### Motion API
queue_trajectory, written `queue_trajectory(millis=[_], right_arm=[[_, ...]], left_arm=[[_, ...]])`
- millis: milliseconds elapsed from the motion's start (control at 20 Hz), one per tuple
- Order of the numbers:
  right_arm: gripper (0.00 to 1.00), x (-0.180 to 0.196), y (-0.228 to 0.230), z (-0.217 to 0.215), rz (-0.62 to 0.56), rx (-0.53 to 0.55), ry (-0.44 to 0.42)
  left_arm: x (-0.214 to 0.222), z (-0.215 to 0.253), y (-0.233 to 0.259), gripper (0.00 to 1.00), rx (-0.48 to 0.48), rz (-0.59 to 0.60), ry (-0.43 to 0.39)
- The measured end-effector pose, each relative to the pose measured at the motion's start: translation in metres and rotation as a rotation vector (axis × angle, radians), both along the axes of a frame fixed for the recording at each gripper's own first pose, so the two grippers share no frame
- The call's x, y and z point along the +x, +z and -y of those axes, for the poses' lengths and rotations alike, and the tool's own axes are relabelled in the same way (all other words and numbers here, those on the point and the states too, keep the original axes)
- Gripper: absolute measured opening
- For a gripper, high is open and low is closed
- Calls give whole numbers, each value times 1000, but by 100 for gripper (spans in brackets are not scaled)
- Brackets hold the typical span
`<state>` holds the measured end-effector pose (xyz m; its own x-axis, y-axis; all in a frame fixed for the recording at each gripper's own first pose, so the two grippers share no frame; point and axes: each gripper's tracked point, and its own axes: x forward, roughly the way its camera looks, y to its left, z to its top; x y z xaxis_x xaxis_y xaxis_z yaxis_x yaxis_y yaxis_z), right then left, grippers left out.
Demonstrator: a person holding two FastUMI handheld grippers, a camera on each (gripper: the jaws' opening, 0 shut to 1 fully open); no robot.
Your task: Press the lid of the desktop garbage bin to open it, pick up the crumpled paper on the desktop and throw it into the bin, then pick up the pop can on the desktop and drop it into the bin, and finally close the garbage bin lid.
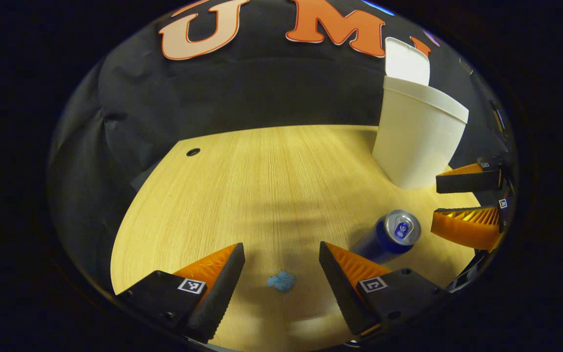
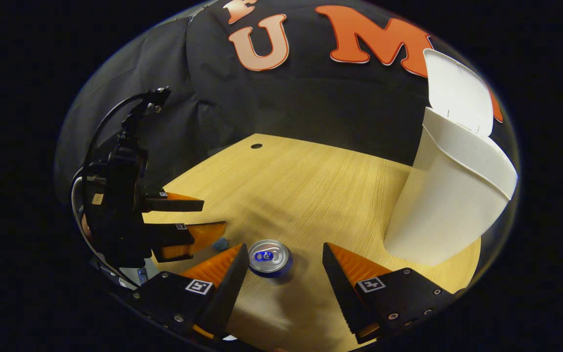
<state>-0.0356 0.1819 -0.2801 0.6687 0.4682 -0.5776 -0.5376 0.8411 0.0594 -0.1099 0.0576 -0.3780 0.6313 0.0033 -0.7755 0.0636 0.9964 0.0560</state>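
A small blue crumpled paper (image 1: 282,281) lies on the wooden table (image 1: 262,186), between the spread fingers of my left gripper (image 1: 281,247), which is open and hovering above it. A blue pop can (image 1: 389,237) stands upright just right of that gripper. In the right gripper view the can (image 2: 269,257) sits between the fingers of my open right gripper (image 2: 285,247), close to its left finger. The white bin (image 2: 452,205) stands at the right with its lid (image 2: 457,93) raised. The left gripper (image 2: 213,215) appears at the left over the paper (image 2: 221,243).
The bin (image 1: 418,137) with its upright lid (image 1: 406,61) stands near the table's far right edge, and the right gripper (image 1: 435,200) is open in front of it. A cable hole (image 1: 193,152) is at the far left corner. Bare wood spans the middle.
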Motion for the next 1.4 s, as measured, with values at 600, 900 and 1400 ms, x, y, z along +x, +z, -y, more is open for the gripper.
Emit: queue_trajectory(millis=[600, 900, 1400], right_arm=[[96, -8, -42, -7, -68, -54, 24], [96, -5, -55, -10, -94, -50, 17], [96, 0, -65, -15, -88, -63, 31]], left_arm=[[17, -24, 16, 97, 3, -179, 6], [71, -37, 73, 48, -19, -200, 47], [255, -67, 255, 18, -68, -144, 103]])
